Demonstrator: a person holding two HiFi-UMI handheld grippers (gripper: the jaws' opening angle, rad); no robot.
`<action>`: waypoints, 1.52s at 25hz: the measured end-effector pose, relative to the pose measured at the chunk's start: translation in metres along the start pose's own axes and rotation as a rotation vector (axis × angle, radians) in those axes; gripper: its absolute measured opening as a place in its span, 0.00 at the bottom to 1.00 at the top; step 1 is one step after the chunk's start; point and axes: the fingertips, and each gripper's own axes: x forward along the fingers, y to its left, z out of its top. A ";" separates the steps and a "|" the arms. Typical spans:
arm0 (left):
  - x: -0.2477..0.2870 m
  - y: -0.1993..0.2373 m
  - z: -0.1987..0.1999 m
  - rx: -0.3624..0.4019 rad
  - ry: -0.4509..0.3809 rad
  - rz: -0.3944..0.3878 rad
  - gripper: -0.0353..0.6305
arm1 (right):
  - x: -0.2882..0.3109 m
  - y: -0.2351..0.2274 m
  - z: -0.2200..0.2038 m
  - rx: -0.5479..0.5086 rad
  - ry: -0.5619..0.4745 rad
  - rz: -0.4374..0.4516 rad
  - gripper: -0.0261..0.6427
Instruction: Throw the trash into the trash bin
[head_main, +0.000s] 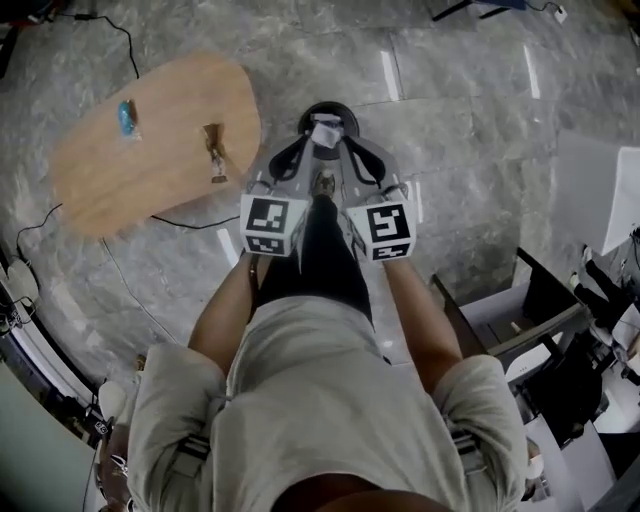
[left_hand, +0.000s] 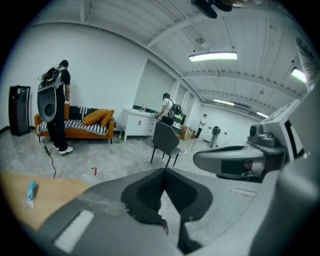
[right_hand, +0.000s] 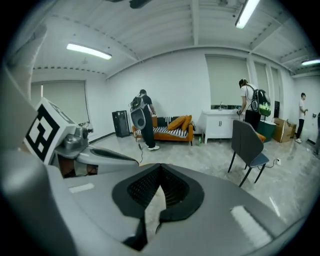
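Two bits of trash, a blue wrapper (head_main: 126, 117) and a brown scrap (head_main: 214, 151), wait on the counter (head_main: 150, 185) at left. Both pressed together, left tongs (left_hand: 164, 172) and right tongs (right_hand: 160, 170) hover above what seems the bin (head_main: 330, 106), apparently between throws; next, one must spread and swing left.

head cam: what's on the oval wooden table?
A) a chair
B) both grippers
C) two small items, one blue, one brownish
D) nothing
C: the wooden table carries a small blue item near its far left edge and a brownish item near its right edge. The two lie apart from each other.
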 end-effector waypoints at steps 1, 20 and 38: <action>-0.009 -0.001 0.018 0.009 -0.026 0.003 0.08 | -0.009 0.002 0.020 -0.009 -0.030 -0.004 0.05; -0.107 -0.023 0.145 0.091 -0.275 0.079 0.08 | -0.076 0.051 0.160 -0.094 -0.298 0.057 0.05; -0.177 0.033 0.125 0.008 -0.325 0.444 0.08 | -0.031 0.120 0.167 -0.217 -0.302 0.376 0.05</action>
